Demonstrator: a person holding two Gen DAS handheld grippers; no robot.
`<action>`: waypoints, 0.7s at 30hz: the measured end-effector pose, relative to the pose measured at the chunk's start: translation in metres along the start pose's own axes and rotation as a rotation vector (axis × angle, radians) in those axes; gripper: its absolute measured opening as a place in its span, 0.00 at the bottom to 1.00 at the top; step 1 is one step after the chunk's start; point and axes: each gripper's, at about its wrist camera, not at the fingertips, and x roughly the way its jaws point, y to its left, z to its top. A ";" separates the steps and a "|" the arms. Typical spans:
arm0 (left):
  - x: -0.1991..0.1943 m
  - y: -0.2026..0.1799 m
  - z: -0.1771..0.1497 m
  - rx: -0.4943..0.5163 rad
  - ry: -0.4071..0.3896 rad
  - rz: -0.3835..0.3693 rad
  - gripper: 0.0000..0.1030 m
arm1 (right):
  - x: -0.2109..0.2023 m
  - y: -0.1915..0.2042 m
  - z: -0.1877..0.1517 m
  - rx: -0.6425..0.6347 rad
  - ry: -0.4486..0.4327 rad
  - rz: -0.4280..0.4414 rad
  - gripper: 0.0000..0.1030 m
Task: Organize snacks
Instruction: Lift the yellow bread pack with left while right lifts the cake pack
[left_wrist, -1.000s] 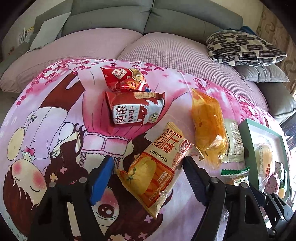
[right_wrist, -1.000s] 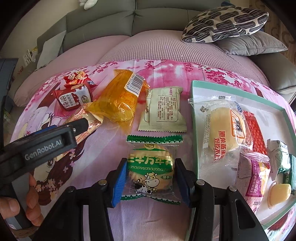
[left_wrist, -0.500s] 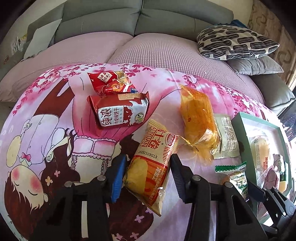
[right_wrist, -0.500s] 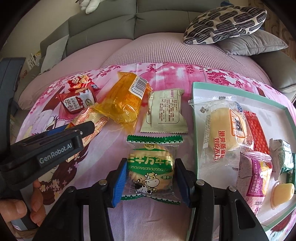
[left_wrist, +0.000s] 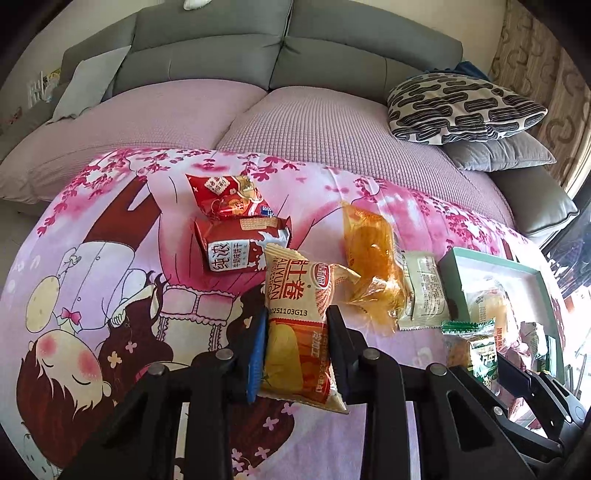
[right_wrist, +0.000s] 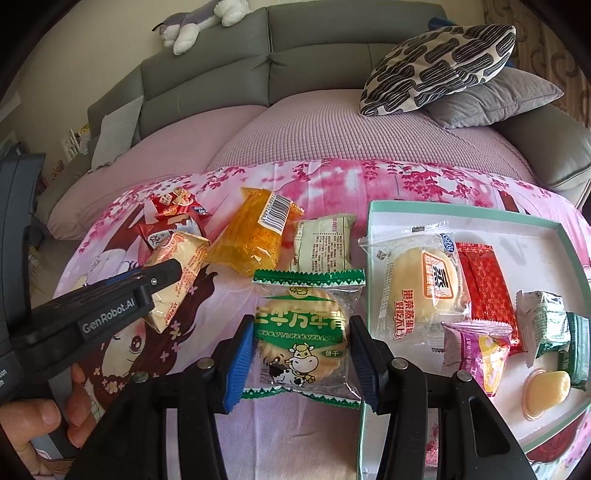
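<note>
A: Left gripper (left_wrist: 297, 350) is clamped on the orange-and-cream crinkly foil snack pouch (left_wrist: 301, 332), lifted off the pink cartoon-print blanket (left_wrist: 110, 258).

B: Right gripper (right_wrist: 297, 363) pinches the clear, green-edged biscuit packet (right_wrist: 304, 332), just beside the shallow teal-rimmed white tray (right_wrist: 461, 216).

A: Both should clear the rim before release; light squeeze, biscuits likely crack.

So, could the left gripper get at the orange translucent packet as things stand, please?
Probably not yet: the left gripper is shut on the egg roll packet. The orange translucent packet itself lies uncovered just beyond it.
</note>
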 end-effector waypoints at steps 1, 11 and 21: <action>-0.004 -0.001 0.001 0.001 -0.009 0.001 0.32 | -0.003 0.000 0.001 0.001 -0.007 0.004 0.51; -0.026 -0.007 0.007 -0.013 -0.062 0.015 0.32 | -0.014 -0.007 0.004 0.026 -0.032 0.025 0.51; -0.030 -0.031 0.010 0.021 -0.067 -0.004 0.32 | -0.031 -0.033 0.010 0.092 -0.079 0.010 0.51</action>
